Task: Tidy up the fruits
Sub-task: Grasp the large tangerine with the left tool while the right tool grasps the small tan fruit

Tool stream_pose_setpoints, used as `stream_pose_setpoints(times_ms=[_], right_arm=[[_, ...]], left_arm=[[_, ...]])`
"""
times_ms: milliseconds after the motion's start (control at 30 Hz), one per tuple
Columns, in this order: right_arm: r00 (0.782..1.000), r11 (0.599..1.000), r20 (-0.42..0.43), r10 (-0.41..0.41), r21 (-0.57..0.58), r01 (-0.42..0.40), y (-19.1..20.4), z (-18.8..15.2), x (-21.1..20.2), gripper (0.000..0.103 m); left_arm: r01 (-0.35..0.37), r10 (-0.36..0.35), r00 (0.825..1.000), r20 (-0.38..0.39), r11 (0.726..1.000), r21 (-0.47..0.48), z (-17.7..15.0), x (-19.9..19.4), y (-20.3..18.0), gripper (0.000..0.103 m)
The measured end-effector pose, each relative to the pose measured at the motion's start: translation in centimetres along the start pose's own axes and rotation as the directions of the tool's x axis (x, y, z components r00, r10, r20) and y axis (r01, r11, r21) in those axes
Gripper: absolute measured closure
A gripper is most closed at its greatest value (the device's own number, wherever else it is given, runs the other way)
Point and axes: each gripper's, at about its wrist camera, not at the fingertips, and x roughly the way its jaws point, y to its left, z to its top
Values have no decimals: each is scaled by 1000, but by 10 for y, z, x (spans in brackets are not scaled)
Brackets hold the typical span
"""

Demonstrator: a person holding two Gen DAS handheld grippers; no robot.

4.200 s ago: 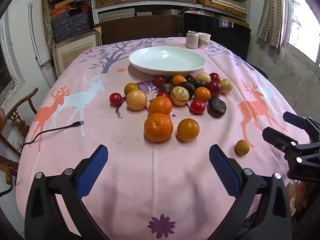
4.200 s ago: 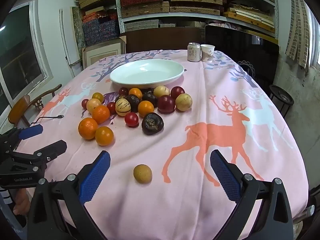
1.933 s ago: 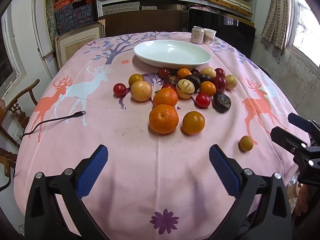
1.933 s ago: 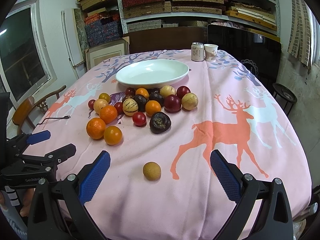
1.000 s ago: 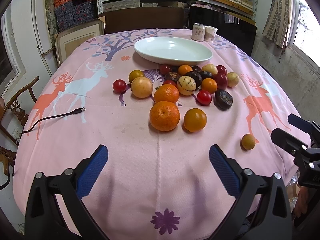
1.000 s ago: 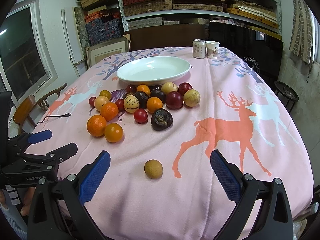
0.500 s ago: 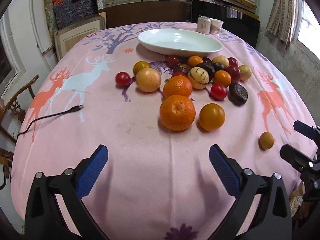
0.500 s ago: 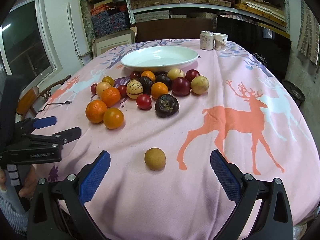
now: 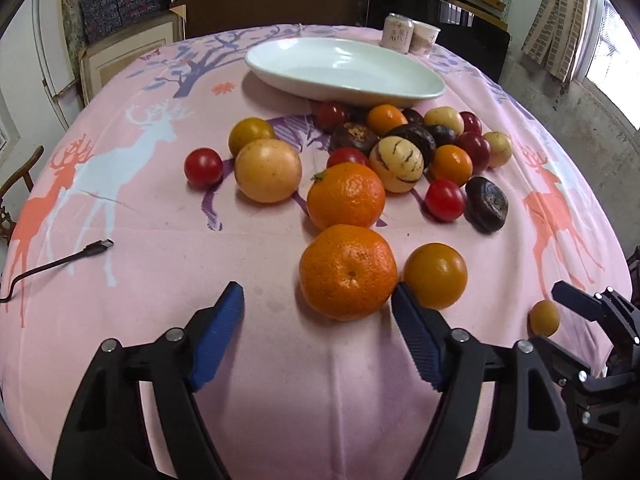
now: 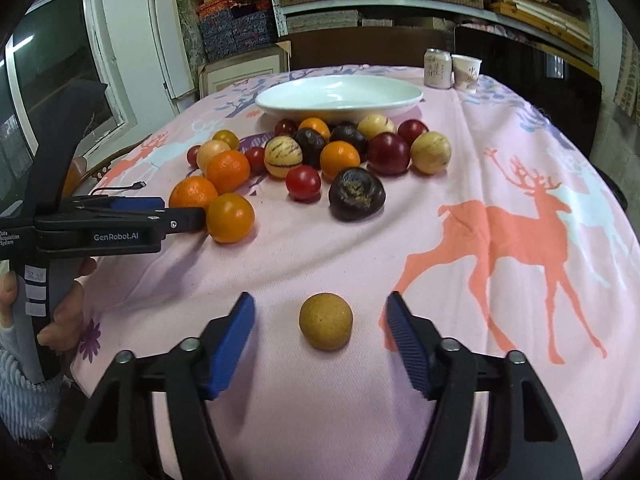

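Observation:
Several fruits lie in a cluster on the pink deer tablecloth in front of an empty white oval plate (image 9: 344, 70), which also shows in the right wrist view (image 10: 340, 98). My left gripper (image 9: 318, 306) is open, its tips just short of a large orange (image 9: 348, 272), the right fingertip (image 9: 404, 300) beside it. A smaller orange fruit (image 9: 435, 275) lies just right. My right gripper (image 10: 320, 310) is open, its fingertips flanking a small tan round fruit (image 10: 326, 321), apart from it; that fruit also shows in the left wrist view (image 9: 544, 317).
A drink can (image 9: 396, 33) and a paper cup (image 9: 425, 38) stand behind the plate. A black cable end (image 9: 96, 247) lies on the cloth at the left. A dark wrinkled fruit (image 10: 356, 193) sits at the cluster's near edge. Shelves and chairs surround the table.
Both grippers have moved forward and down toward the table. The left now reaches the large orange; the right now brackets the small tan fruit. Both jaws have narrowed somewhat but stay open.

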Motion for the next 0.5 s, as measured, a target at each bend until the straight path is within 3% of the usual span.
stream_pose_setpoints(times_ms=[100, 167, 267, 500], right_arm=[[1000, 1000, -10, 4, -4, -4, 1, 2, 4, 48], [1000, 1000, -16, 3, -9, -4, 2, 3, 6, 58], [1000, 1000, -23, 8, -2, -8, 1, 2, 9, 62], [1000, 1000, -20, -3, -6, 3, -1, -1, 6, 71]], left_arm=[[-7, 7, 1000, 9, 1000, 13, 2, 1, -4, 30], [0, -1, 1000, 6, 1000, 20, 1, 2, -6, 36], [28, -27, 1000, -11, 999, 32, 1, 6, -8, 46], [36, -35, 999, -11, 999, 24, 2, 8, -9, 48]])
